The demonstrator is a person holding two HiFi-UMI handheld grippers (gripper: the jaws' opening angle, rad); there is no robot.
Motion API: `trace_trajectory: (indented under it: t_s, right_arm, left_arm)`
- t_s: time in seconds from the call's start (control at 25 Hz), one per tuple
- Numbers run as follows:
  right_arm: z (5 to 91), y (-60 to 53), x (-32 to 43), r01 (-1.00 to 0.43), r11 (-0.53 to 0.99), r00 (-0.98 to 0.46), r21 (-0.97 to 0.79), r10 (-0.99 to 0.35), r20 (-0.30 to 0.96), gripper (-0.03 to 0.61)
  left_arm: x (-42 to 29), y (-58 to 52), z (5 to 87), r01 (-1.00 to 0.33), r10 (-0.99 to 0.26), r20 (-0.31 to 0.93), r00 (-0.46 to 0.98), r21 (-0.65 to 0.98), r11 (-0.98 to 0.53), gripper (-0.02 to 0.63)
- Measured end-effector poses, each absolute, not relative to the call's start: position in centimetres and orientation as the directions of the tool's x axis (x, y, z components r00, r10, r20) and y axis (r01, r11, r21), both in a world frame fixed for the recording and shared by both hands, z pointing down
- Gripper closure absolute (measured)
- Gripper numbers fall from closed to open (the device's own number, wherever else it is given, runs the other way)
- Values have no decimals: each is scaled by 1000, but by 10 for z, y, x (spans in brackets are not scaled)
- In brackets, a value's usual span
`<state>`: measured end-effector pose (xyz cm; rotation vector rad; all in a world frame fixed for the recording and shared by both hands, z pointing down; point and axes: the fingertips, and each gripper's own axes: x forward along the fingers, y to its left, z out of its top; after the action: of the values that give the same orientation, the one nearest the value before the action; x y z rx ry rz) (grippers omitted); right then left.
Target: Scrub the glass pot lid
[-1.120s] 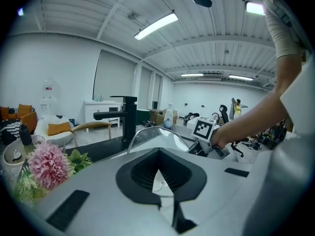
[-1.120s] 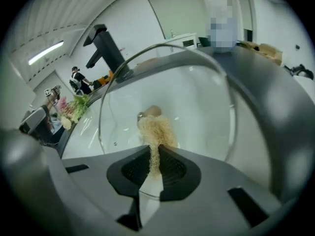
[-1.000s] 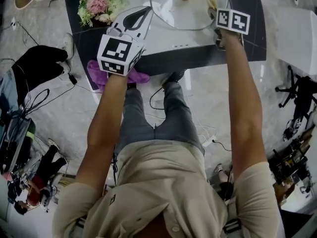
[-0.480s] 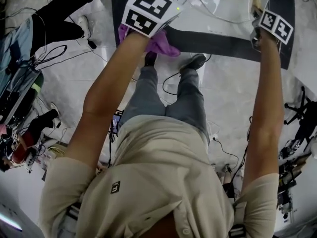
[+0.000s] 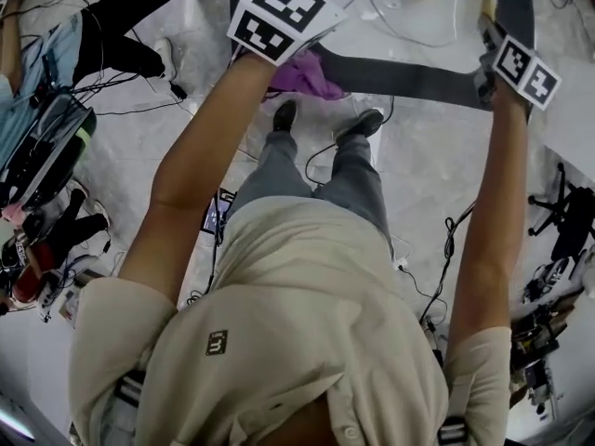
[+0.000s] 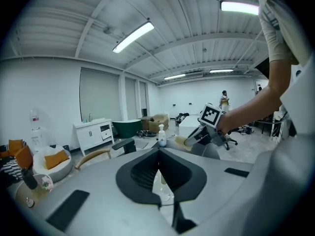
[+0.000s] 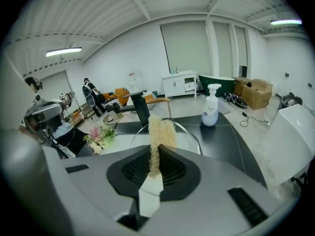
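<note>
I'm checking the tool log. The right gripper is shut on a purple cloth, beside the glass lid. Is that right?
Not quite. The right gripper is shut on a tan fibrous scrubber, not a purple cloth, as the right gripper view shows. It is indeed beside the glass lid. The head view shows the purple cloth lying apart, ungripped.

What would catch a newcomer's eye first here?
The pale fibrous scrubber clamped in the right gripper stands out, held up before the glass pot lid on the dark table. The left gripper is shut and empty, near a purple cloth at the table's edge.
</note>
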<state>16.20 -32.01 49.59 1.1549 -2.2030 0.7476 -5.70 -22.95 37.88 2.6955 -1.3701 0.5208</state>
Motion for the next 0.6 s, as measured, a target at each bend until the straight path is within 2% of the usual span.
trace_trajectory:
  t_s: [0.2,0.4,0.6]
  right_arm:
    - [417,-280,167,-844,496,-511,-205,-627,587,538]
    - [364,-301,162,-859,468,-504,-209,-695,513,538]
    - [305,-264,160,-858,479,-510,-184,-750,422,538]
  left_arm:
    - [-44,-202,331,-764,-755,288,590,-103,-637,599]
    - [-46,-234,308,-714,-709,278,648,-101,-692,599]
    - [-30,-212,273,-675,-677,224,701,-101,-731,599]
